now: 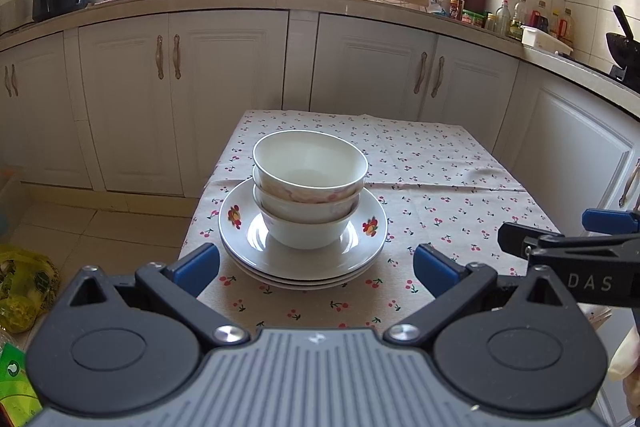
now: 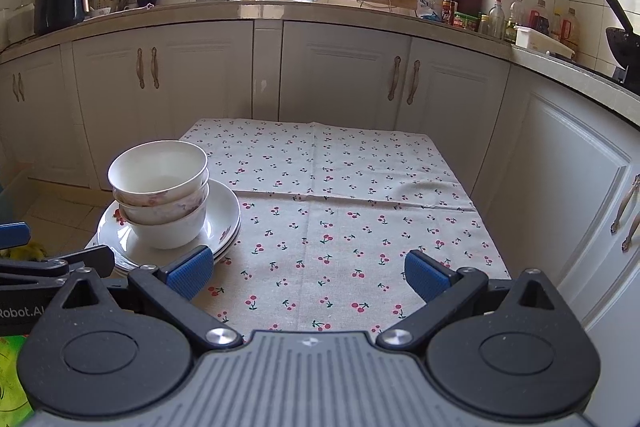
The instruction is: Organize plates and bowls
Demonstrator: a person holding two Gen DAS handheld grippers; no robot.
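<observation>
Fingers of left gripper and right gripper spread wide, holding nothing. Three nested bowls sit on stacked plates at the tabletop near-left edge; nesting looks finished, keeping everything compact.

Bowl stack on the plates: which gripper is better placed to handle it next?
Left, likely. The left gripper is open and centred on the bowl stack atop the plates. The right gripper, also open, faces bare tablecloth, with the stack off to its left.
</observation>
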